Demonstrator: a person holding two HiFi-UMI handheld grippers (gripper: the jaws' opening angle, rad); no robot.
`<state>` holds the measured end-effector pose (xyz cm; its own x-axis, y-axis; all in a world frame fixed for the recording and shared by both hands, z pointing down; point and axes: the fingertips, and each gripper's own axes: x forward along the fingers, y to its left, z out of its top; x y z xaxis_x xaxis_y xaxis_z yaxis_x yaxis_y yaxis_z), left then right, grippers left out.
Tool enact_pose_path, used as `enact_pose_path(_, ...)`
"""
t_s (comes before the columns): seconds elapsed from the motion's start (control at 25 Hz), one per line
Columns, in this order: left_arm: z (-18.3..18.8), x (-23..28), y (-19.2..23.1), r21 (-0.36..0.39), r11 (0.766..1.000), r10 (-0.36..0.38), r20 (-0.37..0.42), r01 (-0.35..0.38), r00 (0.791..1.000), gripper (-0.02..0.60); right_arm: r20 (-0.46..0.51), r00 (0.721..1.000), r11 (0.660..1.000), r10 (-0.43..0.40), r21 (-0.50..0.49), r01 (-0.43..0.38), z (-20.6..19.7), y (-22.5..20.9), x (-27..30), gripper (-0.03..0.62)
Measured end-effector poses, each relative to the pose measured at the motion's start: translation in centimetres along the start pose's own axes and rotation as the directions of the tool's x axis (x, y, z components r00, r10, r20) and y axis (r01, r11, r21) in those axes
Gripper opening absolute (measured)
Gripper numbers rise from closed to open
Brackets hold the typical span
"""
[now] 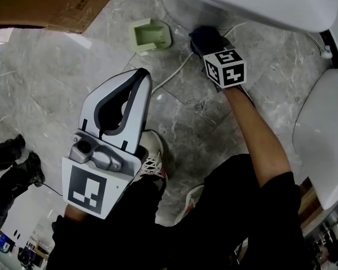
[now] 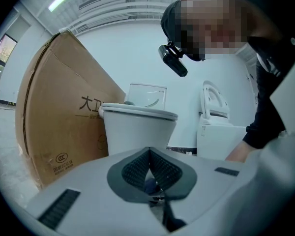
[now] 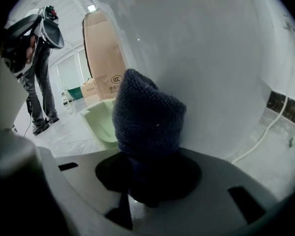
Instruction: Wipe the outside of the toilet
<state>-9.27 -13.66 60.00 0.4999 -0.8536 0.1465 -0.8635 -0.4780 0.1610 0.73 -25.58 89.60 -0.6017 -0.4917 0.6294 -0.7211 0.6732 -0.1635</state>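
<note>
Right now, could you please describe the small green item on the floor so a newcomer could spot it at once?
Start at the white toilet at the top of the head view and look left toward the cardboard box. On the grey marble floor between them sits a squarish open tray; it is the only pale green thing there.

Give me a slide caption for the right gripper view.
The right gripper, jaws shut on a dark blue cloth, holds it close to the white toilet.
</note>
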Motion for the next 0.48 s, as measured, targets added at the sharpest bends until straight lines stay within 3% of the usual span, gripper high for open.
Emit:
enact_pose_path(0.24, 0.2, -0.2, -0.1, 0.002, 1.000, 0.003, 0.007, -0.003, 1.000, 0.011, -0.005, 1.000, 0.999, 0.015, 0.034, -0.015, 0.4, 0.7, -0.7, 0.117)
enact_pose_path(0.48, 0.7, -0.5, -1.3, 0.014, 1.000, -0.003, 0.019, 0.003, 1.000, 0.010, 0.071, 0.992, 0.991, 0.109, -0.080, -0.103, 3.5, 5.3, -3.5, 0.118)
